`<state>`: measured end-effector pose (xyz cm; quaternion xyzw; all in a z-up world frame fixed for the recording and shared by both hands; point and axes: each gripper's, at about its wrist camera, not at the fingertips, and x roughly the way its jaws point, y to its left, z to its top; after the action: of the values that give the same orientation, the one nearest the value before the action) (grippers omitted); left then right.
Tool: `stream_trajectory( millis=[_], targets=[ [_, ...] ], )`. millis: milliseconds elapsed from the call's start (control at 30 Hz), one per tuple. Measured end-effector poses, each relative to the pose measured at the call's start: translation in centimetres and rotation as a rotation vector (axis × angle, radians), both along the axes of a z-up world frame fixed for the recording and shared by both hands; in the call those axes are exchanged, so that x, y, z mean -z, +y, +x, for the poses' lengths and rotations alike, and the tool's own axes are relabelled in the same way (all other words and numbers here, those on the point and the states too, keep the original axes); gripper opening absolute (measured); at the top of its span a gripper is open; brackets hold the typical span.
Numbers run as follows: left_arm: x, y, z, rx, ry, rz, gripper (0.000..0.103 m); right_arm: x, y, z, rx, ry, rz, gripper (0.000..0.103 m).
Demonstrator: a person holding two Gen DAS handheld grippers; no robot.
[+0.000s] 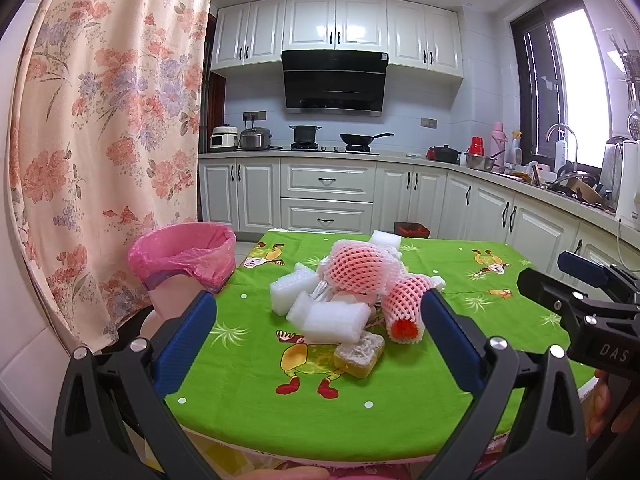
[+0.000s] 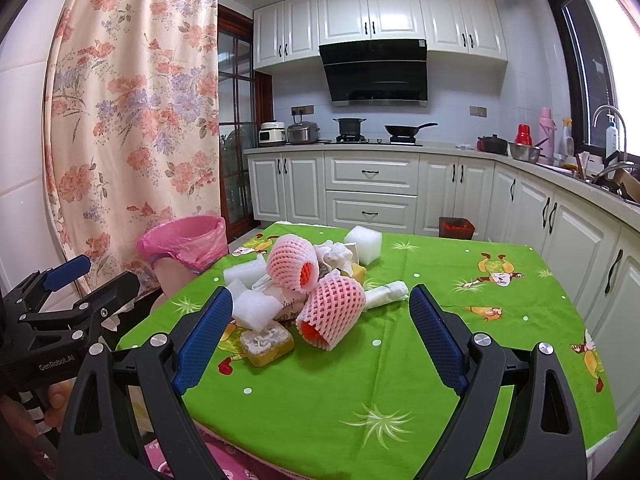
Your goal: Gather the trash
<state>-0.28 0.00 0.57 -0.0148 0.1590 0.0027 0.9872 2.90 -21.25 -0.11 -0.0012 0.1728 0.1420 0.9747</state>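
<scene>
Both the left gripper (image 1: 320, 316) and right gripper (image 2: 320, 312) hang released and empty before the trash pile (image 1: 344, 300) at twelve o'clock on the green tablecloth (image 1: 400, 392) — nothing is collected yet, so next comes closing on one piece for the pink-lined bin (image 1: 184, 256) at ten o'clock.

Your left gripper (image 1: 320, 320) is held level with its jaws spread wide and empty; your right gripper (image 2: 320, 320) is level beside it, jaws likewise wide apart.
</scene>
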Motion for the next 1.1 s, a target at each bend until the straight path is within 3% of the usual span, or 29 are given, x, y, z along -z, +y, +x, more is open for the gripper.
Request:
stream_trajectory(
  millis=[1100],
  targets=[
    [0.33,0.06,0.04,0.002,0.003,0.006,0.099,-0.08,0.14,-0.04,-0.001,0.004,0.007,0.084]
  ],
)
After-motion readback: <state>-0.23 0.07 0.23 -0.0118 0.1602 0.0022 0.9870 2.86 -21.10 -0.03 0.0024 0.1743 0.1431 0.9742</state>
